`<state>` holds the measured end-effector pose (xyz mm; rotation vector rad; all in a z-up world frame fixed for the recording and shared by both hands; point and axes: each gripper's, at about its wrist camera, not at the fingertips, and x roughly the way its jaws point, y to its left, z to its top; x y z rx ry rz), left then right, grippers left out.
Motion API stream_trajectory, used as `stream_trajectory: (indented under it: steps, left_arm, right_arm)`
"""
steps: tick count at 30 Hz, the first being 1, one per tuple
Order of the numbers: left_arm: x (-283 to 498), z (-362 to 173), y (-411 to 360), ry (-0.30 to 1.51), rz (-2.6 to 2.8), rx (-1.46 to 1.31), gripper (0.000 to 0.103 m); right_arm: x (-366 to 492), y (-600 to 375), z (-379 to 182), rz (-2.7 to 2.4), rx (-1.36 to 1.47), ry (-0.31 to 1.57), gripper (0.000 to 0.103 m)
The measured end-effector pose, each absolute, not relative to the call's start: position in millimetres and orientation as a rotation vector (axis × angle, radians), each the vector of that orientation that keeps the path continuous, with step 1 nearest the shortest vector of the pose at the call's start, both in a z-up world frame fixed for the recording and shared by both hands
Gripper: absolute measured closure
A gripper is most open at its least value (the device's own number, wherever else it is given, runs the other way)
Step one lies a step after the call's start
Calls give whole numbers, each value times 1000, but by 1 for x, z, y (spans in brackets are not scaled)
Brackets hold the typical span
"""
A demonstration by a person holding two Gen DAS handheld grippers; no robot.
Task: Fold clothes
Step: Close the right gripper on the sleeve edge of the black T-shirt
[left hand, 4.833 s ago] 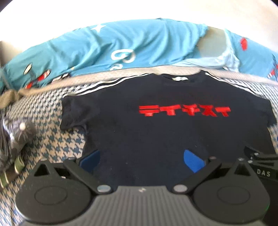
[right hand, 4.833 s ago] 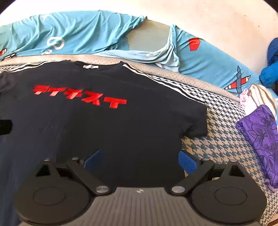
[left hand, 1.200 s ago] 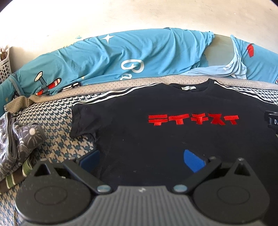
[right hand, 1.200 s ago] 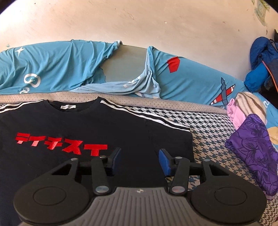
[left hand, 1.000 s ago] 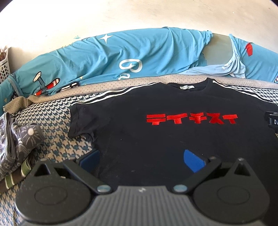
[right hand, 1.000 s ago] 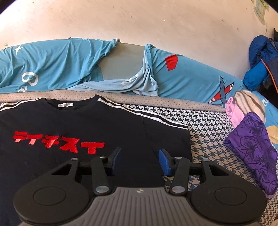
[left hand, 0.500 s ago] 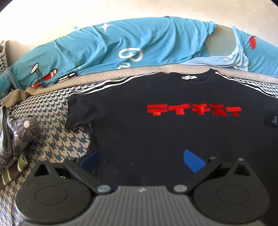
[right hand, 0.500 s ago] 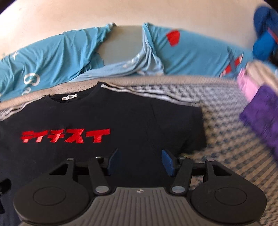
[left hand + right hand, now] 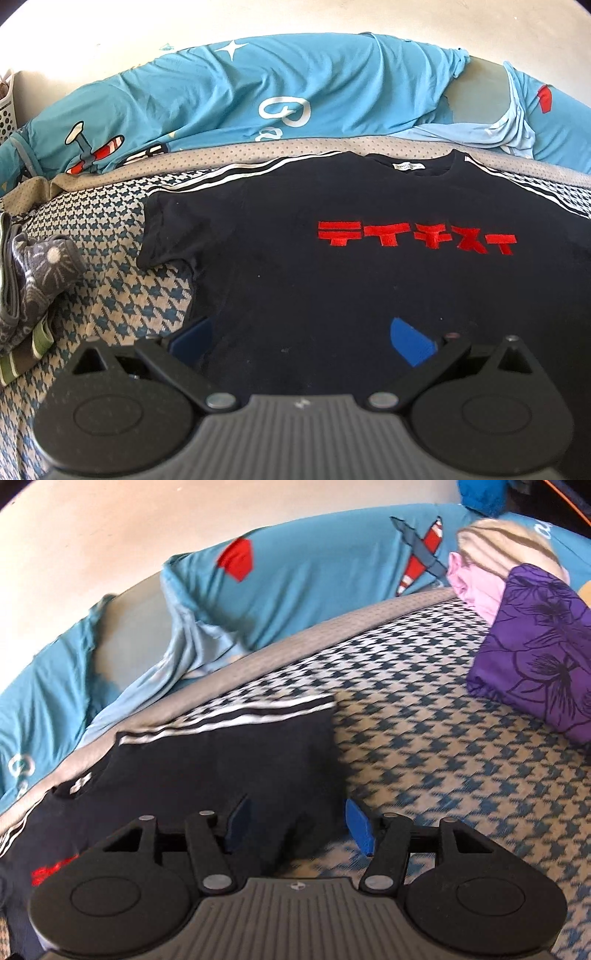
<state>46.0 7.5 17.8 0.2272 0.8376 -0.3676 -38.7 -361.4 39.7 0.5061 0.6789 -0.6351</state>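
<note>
The black T-shirt (image 9: 351, 266) lies flat and unfolded on the bed (image 9: 424, 738), every fold undone; left tool (image 9: 301, 338) spread empty, right tool (image 9: 297, 825), just widening, straddles the three-o'clock sleeve (image 9: 258, 746) unclamped.

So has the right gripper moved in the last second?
Yes. The right gripper swung right, from over the black T-shirt's chest to its sleeve edge, jaws opening, empty.

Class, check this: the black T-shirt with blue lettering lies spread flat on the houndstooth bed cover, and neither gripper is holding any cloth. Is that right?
Not quite. The lettering on the black T-shirt is red, not blue, as the left wrist view shows. The rest holds: the shirt lies spread on the houndstooth bed cover, and the left gripper and right gripper grip no cloth.
</note>
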Motion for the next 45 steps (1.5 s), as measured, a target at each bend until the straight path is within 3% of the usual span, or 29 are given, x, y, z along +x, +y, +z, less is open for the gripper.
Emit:
stream_trajectory:
  steps: [18, 23, 25, 28, 30, 45]
  left_arm:
    - [49, 13, 6, 862, -377, 222, 0]
    - [49, 12, 7, 861, -378, 222, 0]
    - [49, 12, 7, 862, -378, 223, 0]
    - [50, 12, 7, 863, -377, 220, 0]
    - [50, 12, 8, 862, -375, 218, 0]
    - [50, 13, 9, 855, -374, 218, 0]
  right_arm:
    - [-30, -395, 14, -597, 567, 626, 41]
    - [-21, -387, 11, -582, 507, 620, 52]
    - [-18, -385, 11, -573, 488, 616, 61]
    - [-15, -384, 9, -565, 474, 611, 86]
    - [-14, -383, 9, -557, 479, 607, 92]
    - [-4, -339, 46, -459, 335, 486, 95]
